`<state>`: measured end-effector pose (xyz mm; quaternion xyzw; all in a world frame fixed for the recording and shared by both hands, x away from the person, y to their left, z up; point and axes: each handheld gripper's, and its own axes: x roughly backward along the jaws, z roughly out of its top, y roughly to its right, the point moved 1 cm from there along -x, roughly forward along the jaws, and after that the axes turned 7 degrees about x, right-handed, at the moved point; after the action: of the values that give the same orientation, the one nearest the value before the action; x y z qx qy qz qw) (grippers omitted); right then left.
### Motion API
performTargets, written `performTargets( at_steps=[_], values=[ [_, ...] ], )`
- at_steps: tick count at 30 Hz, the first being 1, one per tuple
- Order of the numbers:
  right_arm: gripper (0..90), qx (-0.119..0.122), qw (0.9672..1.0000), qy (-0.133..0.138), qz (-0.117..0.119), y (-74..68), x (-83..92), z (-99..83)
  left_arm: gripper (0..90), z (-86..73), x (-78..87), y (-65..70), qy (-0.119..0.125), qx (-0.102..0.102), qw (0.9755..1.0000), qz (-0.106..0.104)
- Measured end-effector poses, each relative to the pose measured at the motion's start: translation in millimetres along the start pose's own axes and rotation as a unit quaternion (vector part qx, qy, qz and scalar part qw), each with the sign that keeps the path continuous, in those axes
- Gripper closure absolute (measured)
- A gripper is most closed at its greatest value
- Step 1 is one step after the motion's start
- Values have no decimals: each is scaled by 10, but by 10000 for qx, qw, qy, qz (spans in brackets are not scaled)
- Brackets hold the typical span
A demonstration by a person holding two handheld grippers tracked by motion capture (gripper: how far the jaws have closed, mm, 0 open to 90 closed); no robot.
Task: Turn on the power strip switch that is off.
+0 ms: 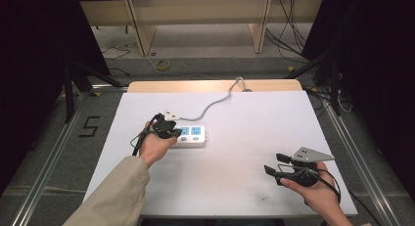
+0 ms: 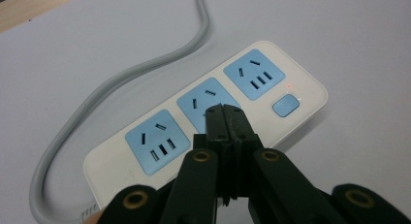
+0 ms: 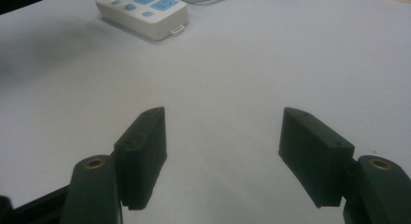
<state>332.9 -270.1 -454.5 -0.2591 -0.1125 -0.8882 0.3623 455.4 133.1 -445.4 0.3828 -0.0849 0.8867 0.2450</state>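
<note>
A white power strip (image 1: 193,135) with blue sockets lies left of the table's middle, and its grey cable (image 1: 215,102) runs off over the far edge. In the left gripper view it shows three sockets (image 2: 252,73), a blue button (image 2: 286,105) and a small red light (image 2: 289,86). My left gripper (image 2: 224,112) is shut with nothing between its jaws, and its tips hang over the middle socket. Whether they touch it I cannot tell. My right gripper (image 1: 274,163) is held open and empty near the front right of the table, far from the strip (image 3: 145,10).
A white sheet (image 1: 254,138) covers the table, with a wooden strip (image 1: 205,85) showing at its far edge. Metal rails run along both sides. Loose cables (image 1: 288,40) lie on the floor beyond the table, and a "5" mark (image 1: 89,126) sits on the floor at the left.
</note>
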Motion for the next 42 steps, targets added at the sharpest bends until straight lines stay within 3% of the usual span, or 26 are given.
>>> performTargets(
  at_steps=[42],
  values=[
    [343, 2, 10000, -10, -1, 7, 1, -4, 898, 39, -183, 70, -244, -140, 9996, -15]
  ],
)
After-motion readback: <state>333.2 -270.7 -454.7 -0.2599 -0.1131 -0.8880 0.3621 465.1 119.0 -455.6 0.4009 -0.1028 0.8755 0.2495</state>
